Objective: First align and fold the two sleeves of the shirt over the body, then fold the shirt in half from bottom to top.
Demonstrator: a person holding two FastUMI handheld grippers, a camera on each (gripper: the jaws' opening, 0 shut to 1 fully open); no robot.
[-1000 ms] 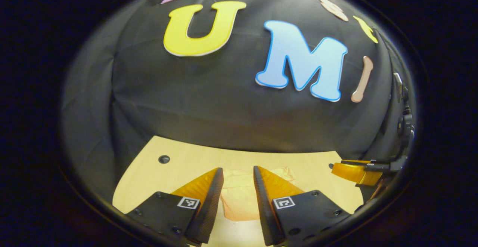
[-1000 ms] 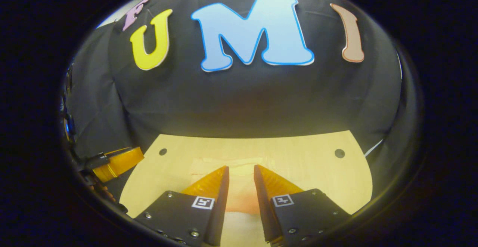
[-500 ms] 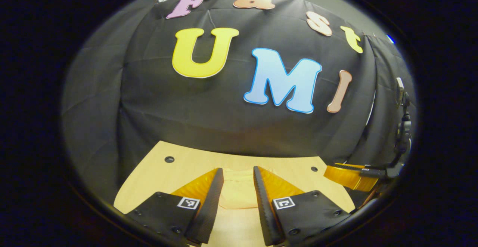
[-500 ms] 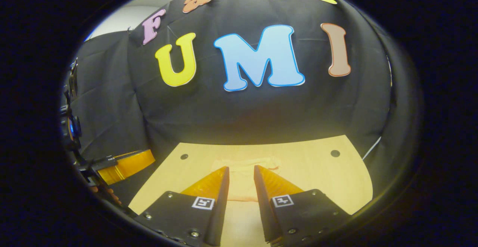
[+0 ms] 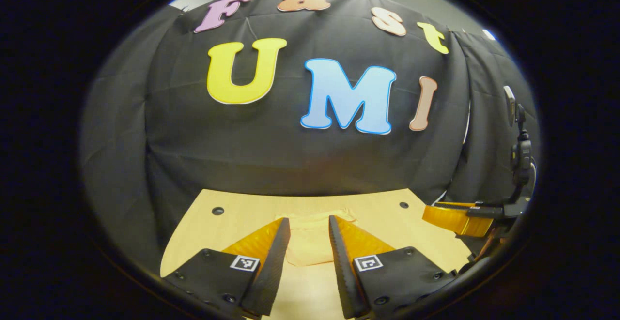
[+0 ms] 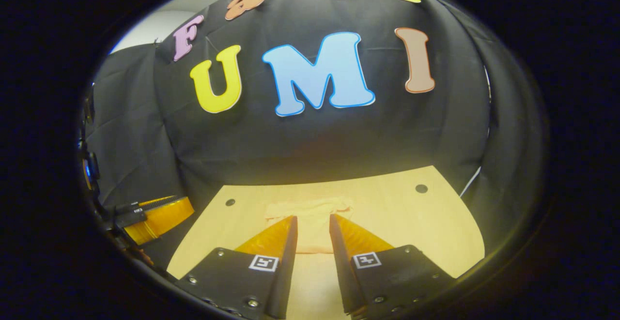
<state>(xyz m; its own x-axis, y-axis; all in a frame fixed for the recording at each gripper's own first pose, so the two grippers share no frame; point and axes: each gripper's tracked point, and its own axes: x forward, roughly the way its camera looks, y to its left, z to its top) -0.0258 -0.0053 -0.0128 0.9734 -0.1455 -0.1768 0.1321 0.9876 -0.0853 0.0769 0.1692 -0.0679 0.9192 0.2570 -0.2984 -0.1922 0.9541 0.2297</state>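
A peach shirt (image 5: 310, 245) lies folded into a small flat packet on the light wooden table (image 5: 387, 218). In the left gripper view, my left gripper (image 5: 308, 220) hangs open above the table's near side, short of the shirt, with nothing between its fingers. In the right gripper view the shirt (image 6: 310, 213) lies ahead beyond my right gripper (image 6: 313, 218), which is also open and holds nothing. Each view catches the other gripper off to the side: the right gripper (image 5: 455, 218) in the left gripper view, the left gripper (image 6: 155, 216) in the right gripper view.
The table has small dark holes near its far corners (image 5: 218, 210) (image 6: 421, 188). Black cloth walls close in the booth right behind and beside the table. A dark clamp on a stand (image 5: 520, 155) stands at the right wall.
Both grippers have drawn back and risen from the shirt, which now looks smaller and farther ahead. Both stayed open. The shirt lies still.
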